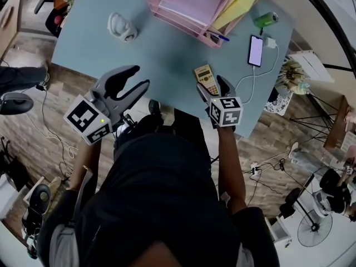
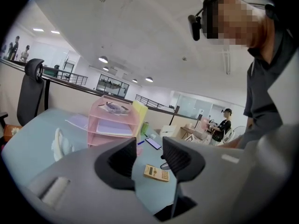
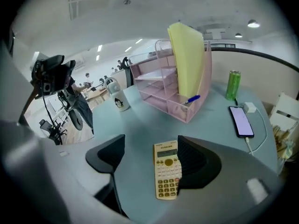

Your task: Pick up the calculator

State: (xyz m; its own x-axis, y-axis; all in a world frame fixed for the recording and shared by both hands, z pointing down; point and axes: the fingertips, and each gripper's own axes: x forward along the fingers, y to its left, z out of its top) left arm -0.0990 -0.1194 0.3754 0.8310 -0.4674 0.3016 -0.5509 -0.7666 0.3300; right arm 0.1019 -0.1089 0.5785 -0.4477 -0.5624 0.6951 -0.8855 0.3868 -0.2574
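Yellow calculator (image 1: 206, 79) lies by the surface's (image 1: 167, 54) near edge, long axis in line with the right tool (image 1: 213, 89), between its wide-open jaws but nearer the right one; the left tool (image 1: 133, 78), open and empty, is farther off.

The calculator (image 3: 167, 169) between the jaws of the right gripper (image 3: 150, 146) was pale yellow, with a grey display and white and yellow keys. The table (image 3: 140, 125) under it was light blue. Beyond the claw stood a pink tray rack (image 3: 163, 85) with a yellow folder (image 3: 187, 62) and a blue pen (image 3: 192, 99). To the right of the claw were a green can (image 3: 232, 85) and a black phone (image 3: 241, 121) with a pale lilac screen. This claw and the left gripper (image 2: 148, 155) were grey with black pads (image 3: 107, 155). The cube (image 1: 225, 111) was white with black squares.
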